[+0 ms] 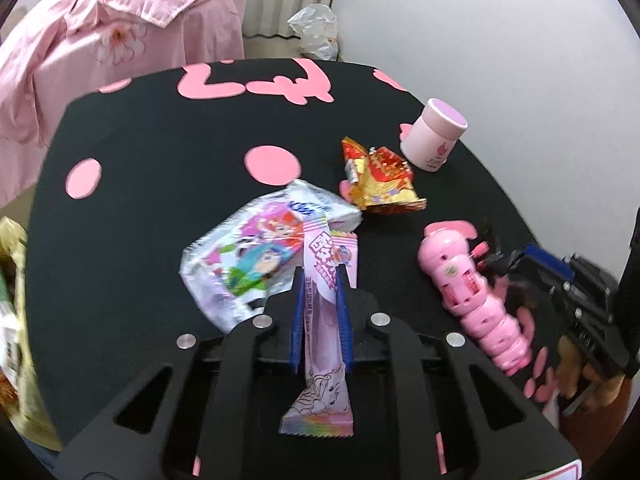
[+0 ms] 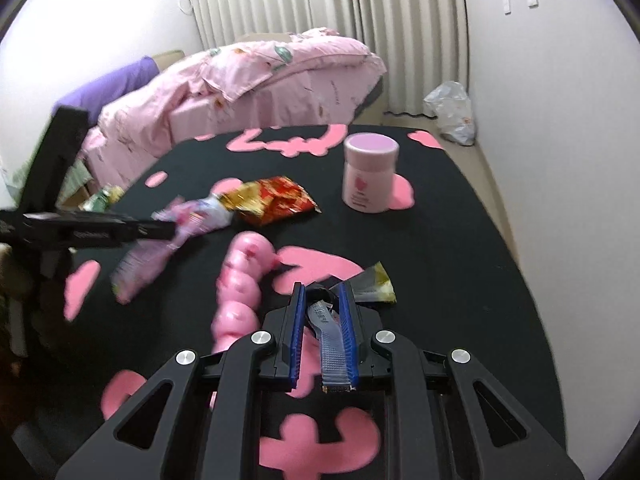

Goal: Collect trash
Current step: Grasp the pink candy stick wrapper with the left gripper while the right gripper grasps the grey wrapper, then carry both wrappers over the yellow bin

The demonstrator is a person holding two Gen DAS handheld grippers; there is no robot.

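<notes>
Lying between left fingers [image 1: 298, 300]: pink wrapper [image 1: 320, 336]

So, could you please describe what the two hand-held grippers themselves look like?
The left hand-held gripper and the right hand-held gripper look alike: matte black angular bodies with triangular cut-outs, round silver pivot bolts, and two straight fingers lined with ridged blue pads. No cables, sleeves or hands show. Faint lettering on the left one's side is unreadable.
</notes>
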